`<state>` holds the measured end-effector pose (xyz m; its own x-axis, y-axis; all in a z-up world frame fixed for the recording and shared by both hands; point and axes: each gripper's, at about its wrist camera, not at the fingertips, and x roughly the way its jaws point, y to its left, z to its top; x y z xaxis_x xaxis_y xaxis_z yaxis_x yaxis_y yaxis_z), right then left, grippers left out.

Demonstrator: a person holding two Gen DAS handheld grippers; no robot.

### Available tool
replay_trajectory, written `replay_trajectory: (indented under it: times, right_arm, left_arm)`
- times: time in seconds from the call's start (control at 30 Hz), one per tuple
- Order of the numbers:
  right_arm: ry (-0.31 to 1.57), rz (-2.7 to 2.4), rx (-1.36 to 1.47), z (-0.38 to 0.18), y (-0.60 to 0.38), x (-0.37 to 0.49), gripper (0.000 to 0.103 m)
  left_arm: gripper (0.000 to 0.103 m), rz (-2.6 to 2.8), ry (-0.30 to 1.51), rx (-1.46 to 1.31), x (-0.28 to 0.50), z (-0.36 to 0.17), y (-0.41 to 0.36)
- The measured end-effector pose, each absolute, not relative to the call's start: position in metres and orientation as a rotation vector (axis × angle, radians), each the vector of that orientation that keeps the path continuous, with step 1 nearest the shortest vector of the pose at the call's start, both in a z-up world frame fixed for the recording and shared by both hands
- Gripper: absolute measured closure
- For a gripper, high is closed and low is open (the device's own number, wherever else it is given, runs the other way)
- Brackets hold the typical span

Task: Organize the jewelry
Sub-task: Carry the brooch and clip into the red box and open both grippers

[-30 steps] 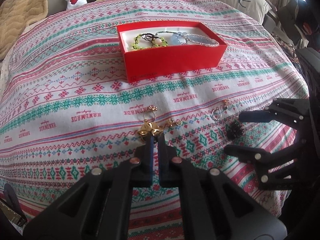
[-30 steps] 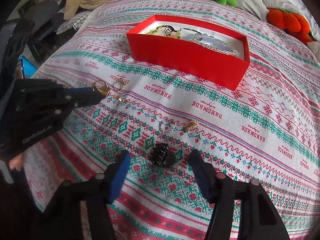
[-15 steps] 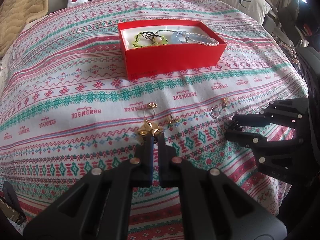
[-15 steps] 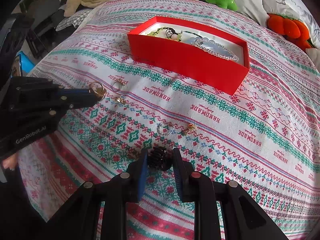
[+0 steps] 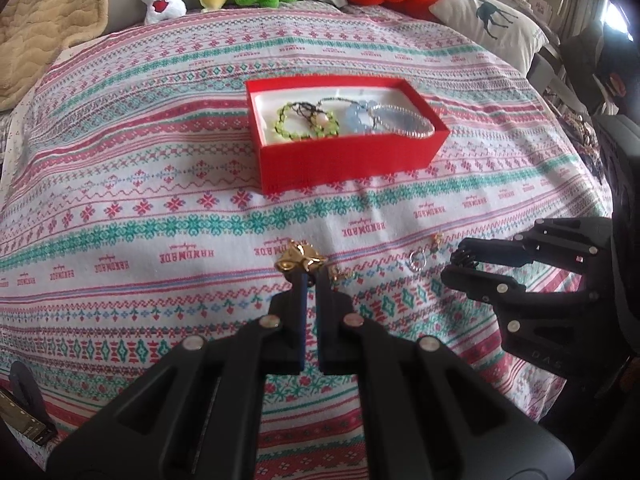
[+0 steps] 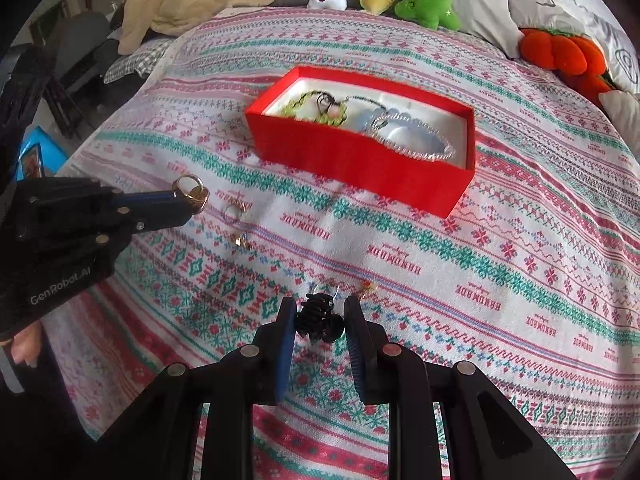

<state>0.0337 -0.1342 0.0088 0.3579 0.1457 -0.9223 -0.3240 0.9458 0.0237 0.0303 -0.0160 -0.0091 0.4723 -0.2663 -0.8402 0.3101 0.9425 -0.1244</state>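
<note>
We have the gold ring (image 5: 301,261) pinched at the tips of the left gripper (image 5: 310,276), jaws nearly together, ring lifted just off the bedspread (image 5: 120,184). In the right-wrist view its band stands roughly on edge, opening facing sideways; no real long axis. Right gripper (image 6: 320,320) is clamped partway on the black clip (image 6: 318,316), pads against both sides; clip sits low over the cloth, contact with it unclear. Clip's long axis runs roughly across the jaws, teeth up. Red box (image 5: 352,160) sits well ahead of both, open, long side across the bed. Inside: green bracelet (image 5: 298,122), blue beads (image 5: 360,116), a silver chain (image 5: 404,120), so that part looks done. Still loose on the cloth: silver hoop (image 5: 416,260), small gold earring (image 5: 436,239) just beside it, a few small gold bits (image 6: 240,224) near the left tips. Our read: roughly halfway; both held pieces need carrying to the box, then the small loose ones.
</note>
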Motion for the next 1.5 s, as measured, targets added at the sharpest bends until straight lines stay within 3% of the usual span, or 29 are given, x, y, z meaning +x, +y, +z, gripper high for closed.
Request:
replay_trajectory:
  times: [0.73, 1.5]
  right_arm:
    - [1.057, 0.218, 0.009, 0.067, -0.158, 0.077, 0.079]
    - [1.073, 0.158, 0.124, 0.033, -0.183, 0.141, 0.078]
  left_arm:
    - [0.099, -0.346, 0.952, -0.104, 0.072, 0.041, -0.018]
    - [0.098, -0.322, 0.993, -0.084, 0.127, -0.002, -0.053]
